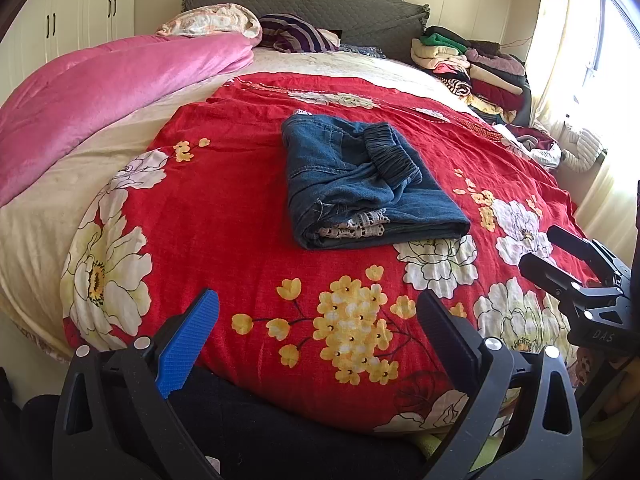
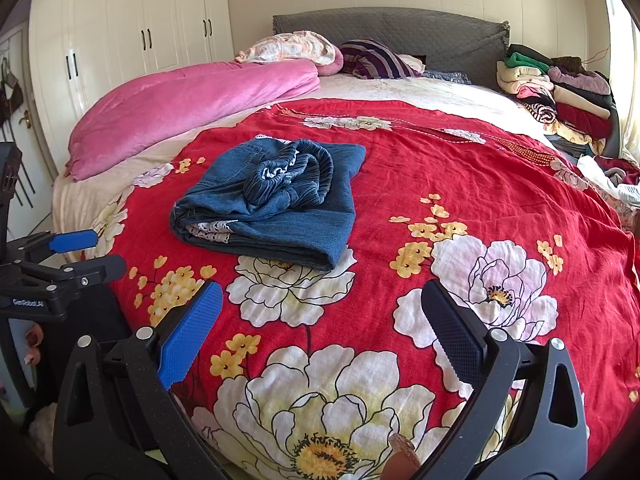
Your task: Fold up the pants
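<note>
Denim pants (image 1: 368, 184) lie folded into a compact bundle on the red floral bedspread (image 1: 248, 208), near the middle of the bed. Elastic waistband (image 1: 394, 156) is bunched on top of the bundle; a strip of white lace trim (image 1: 354, 227) shows at the near folded edge. In the right wrist view the same bundle (image 2: 272, 208) sits left of centre, waistband crumpled on top.

Left gripper (image 1: 318, 320): fingers spread wide, nothing between them, held over the near edge of the bedspread, well apart from the pants. Blue pad (image 1: 188, 344) on one finger, black pad on the other.

Right gripper (image 2: 322, 320): fingers likewise spread, empty, low over the large white flower print, short of the pants. It also shows at the right edge of the left wrist view (image 1: 560, 256).

Beyond: pink quilt (image 1: 112, 92) rolled along the left side of the bed, grey headboard (image 1: 304, 4), striped purple pillow (image 1: 296, 32), stack of folded clothes (image 1: 472, 64) at the far right corner, white wardrobe (image 2: 132, 28) behind.
</note>
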Demonstrator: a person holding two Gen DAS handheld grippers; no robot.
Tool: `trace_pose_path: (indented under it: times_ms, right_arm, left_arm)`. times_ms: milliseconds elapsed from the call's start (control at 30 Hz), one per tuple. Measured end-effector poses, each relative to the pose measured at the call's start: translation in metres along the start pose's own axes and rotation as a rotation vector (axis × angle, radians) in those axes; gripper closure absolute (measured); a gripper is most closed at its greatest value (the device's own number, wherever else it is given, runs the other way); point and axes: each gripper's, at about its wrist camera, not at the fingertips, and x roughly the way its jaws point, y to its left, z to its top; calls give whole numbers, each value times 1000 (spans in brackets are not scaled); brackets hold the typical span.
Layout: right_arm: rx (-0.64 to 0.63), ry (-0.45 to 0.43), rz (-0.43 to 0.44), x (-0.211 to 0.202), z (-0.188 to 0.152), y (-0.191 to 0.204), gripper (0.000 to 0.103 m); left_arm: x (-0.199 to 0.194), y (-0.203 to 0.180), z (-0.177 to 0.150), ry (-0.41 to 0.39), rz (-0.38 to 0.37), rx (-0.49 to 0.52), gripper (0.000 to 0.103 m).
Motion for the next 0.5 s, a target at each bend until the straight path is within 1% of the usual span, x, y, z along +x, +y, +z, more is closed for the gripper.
trace_pose_path:
  times_ms: [500]
  right_arm:
    - [-1,2,-1,0,0,-1,9]
  left_arm:
    - [-2,-2,0,4,0,5,4]
